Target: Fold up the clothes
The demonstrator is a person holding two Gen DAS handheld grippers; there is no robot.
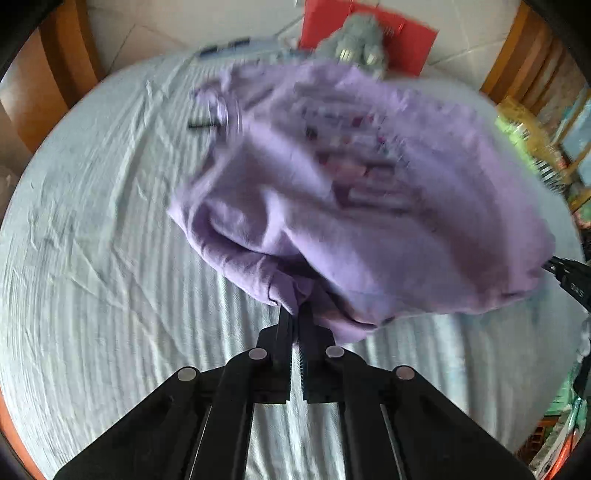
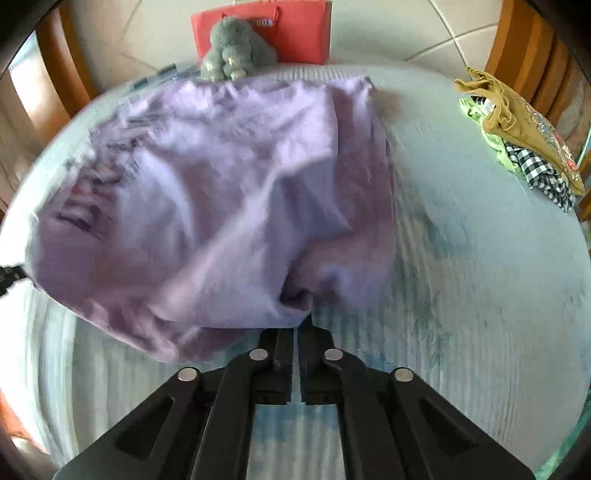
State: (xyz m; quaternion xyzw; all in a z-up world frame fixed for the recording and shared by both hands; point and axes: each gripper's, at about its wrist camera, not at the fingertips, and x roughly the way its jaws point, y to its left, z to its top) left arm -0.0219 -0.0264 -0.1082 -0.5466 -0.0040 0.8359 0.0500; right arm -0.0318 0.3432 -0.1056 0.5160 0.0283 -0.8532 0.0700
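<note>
Shirt (image 1: 369, 184), purple, hangs over the bed (image 1: 92, 240) btwn both grippers, spread wide so it'll lay flat for folding. Left gripper (image 1: 295, 314) clamped on its hem at 6 o'clock; right gripper (image 2: 304, 321) likewise. Clothes pile (image 2: 524, 140) waits at 2 o'clock.

- A home bedroom: a bed (image 2: 461, 229) under a pale blue sheet.
- Plush toy (image 2: 236, 51), clothes pile (image 2: 524, 140), wooden furniture (image 1: 55, 74), tiled floor (image 2: 424, 33).

Shirt (image 2: 207, 206) over bed (image 2: 480, 258); toy (image 2: 231, 51) behind
</note>
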